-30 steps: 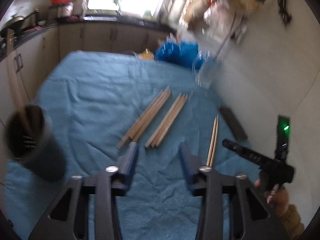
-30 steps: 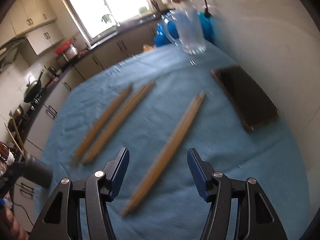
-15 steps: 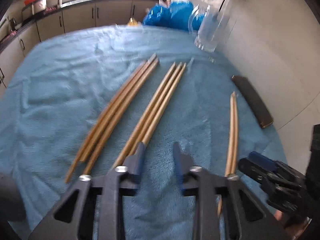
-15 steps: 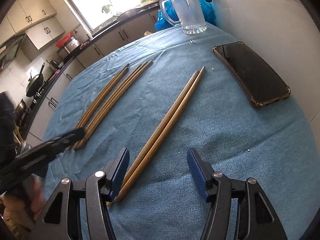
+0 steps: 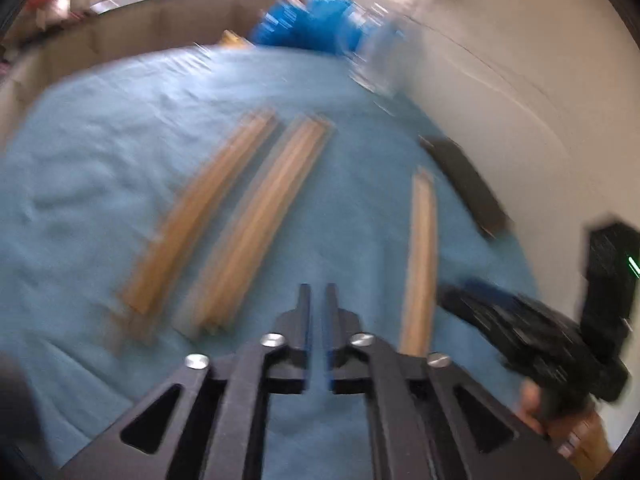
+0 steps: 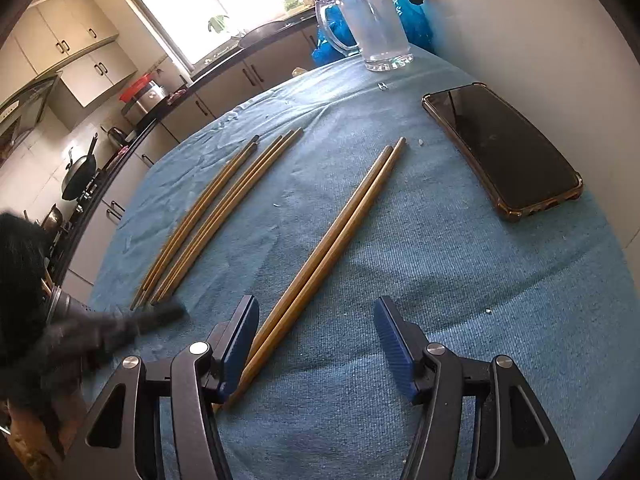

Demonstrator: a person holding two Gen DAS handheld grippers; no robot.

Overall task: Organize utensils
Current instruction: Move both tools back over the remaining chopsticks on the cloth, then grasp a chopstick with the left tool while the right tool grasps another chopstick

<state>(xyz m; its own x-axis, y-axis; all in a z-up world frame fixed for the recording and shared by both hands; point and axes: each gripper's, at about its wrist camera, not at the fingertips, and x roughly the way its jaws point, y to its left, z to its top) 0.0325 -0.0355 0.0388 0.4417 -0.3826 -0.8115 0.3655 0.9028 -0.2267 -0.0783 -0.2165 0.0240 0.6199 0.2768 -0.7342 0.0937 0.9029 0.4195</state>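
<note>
Wooden chopsticks lie in three groups on the blue cloth [image 6: 480, 280]: a left bundle [image 6: 200, 216], a middle bundle [image 6: 236, 200] and a separate pair [image 6: 336, 232]. My right gripper [image 6: 316, 308] is open low over the pair's near end, which runs beside its left finger [image 6: 240, 340]. In the blurred left wrist view, my left gripper [image 5: 318, 288] hovers over bare cloth between the middle bundle [image 5: 260, 224] and the pair [image 5: 420, 260]. Its jaws stand a narrow slit apart and are opening, with nothing between them. Its dark tip [image 6: 160, 316] shows beside the bundles' near ends.
A black phone [image 6: 500, 148] lies at the right near the white wall. A clear glass mug [image 6: 376, 24] and a blue bag [image 6: 416, 20] stand at the far edge. A grey cup [image 6: 60, 306] peeks in at the left. Kitchen counters run behind.
My left gripper swung away from the grey cup toward the chopsticks' near ends, and its jaws narrowed to a slit. My right gripper came slightly lower over the pair.
</note>
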